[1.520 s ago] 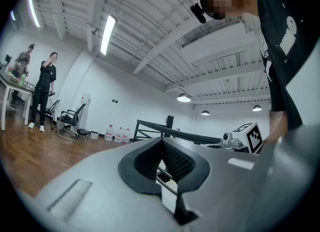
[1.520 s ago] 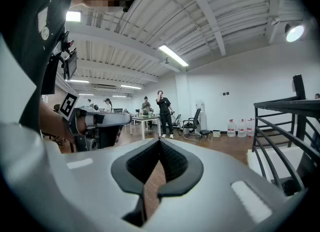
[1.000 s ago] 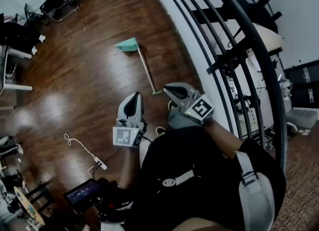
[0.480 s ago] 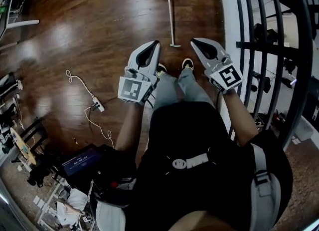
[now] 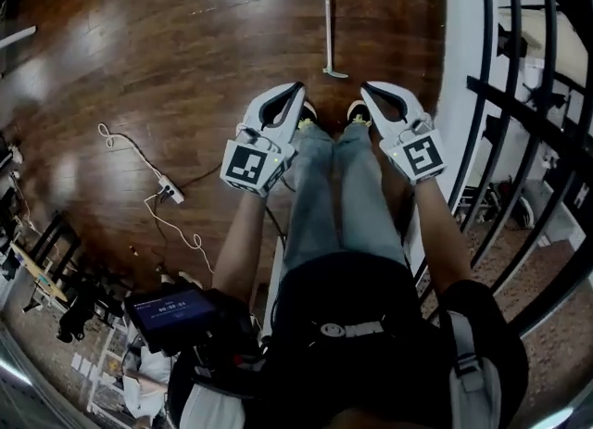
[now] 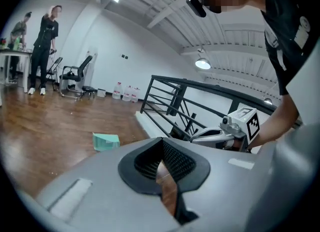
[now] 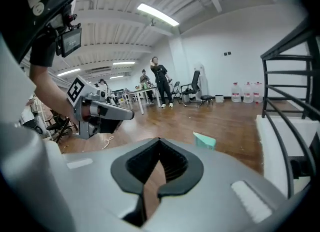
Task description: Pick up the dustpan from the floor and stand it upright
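Observation:
The teal dustpan lies flat on the wooden floor; the head view shows only its long pale handle [image 5: 328, 19], whose end is just ahead of the person's shoes. Its teal pan [image 6: 106, 141] shows beyond the jaws in the left gripper view, and the pan [image 7: 205, 140] shows likewise in the right gripper view. My left gripper [image 5: 295, 92] and right gripper [image 5: 367, 89] hover side by side over the person's knees, short of the handle end. Both are shut with nothing held, and neither touches the dustpan.
A black stair railing [image 5: 519, 112] and a white ledge [image 5: 454, 38] run along the right. A power strip with a white cable [image 5: 167, 191] lies on the floor at left. People, tables and an office chair [image 6: 75, 78] stand far back. Water bottles [image 6: 125, 93] line the wall.
Both grippers have sunk lower and closer together over the knees. The head view has tipped down, so the teal pan has slid out of its top and only the handle remains.

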`<state>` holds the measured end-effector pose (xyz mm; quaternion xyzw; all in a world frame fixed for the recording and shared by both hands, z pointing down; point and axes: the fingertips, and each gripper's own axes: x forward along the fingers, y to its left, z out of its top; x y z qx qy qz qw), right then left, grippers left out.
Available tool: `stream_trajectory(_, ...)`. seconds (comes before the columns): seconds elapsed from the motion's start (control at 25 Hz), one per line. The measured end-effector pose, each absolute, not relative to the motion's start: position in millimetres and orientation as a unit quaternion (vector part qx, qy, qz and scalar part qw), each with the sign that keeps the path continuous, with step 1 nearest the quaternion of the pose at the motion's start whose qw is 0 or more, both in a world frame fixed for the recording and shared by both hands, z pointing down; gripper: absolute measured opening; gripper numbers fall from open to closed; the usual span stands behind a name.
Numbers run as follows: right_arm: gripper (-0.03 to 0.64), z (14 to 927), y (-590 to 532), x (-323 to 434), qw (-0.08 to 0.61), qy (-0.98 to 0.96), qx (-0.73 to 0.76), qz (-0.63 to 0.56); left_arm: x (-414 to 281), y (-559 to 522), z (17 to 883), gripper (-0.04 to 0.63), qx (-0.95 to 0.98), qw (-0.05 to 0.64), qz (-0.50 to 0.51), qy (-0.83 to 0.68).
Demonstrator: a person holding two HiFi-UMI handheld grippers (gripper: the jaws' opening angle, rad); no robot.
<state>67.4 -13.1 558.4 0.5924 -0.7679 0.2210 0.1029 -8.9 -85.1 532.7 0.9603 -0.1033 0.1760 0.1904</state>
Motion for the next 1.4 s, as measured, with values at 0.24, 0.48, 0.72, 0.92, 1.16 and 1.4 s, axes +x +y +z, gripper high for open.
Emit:
stream_trajectory(0.24, 0.121, 741.6, -13.4, 57.7, 0.142, -0.784, 0.545, 0.262, -12.0, -80.6, 692.1, 0.012, 0.947, 0.221, 0.211, -0.102)
stream_trajectory(0.48, 0.141, 933.1, 10.9, 40.2, 0.237, -0.783, 0.492, 0.297, -36.3, -89.1, 841.0, 0.012, 0.923, 0.264, 0.236, -0.152)
stream_trajectory(0.72, 0.181, 1067.3, 44.6, 7.0, 0.368, -0.817, 0.369, 0.248, -50.3, -75.8, 916.5, 0.012, 0.907, 0.294, 0.254, -0.162)
stream_trajectory(0.92, 0.182, 1106.4, 60.5, -6.6, 0.435, -0.829, 0.3, 0.182, -64.6, -72.8, 927.9, 0.012, 0.904, 0.29, 0.269, -0.164)
stream_trajectory(1.16, 0.077, 1127.4, 66.1, -3.7, 0.471, -0.807, 0.303, 0.187, -64.7, -64.7, 924.1, 0.012, 0.91, 0.276, 0.277, -0.137)
stream_trajectory(1.4, 0.077, 1041.3, 53.1, -10.6, 0.406, -0.832, 0.31, 0.215, -55.6, -70.7, 874.7, 0.012, 0.91, 0.287, 0.262, -0.147)
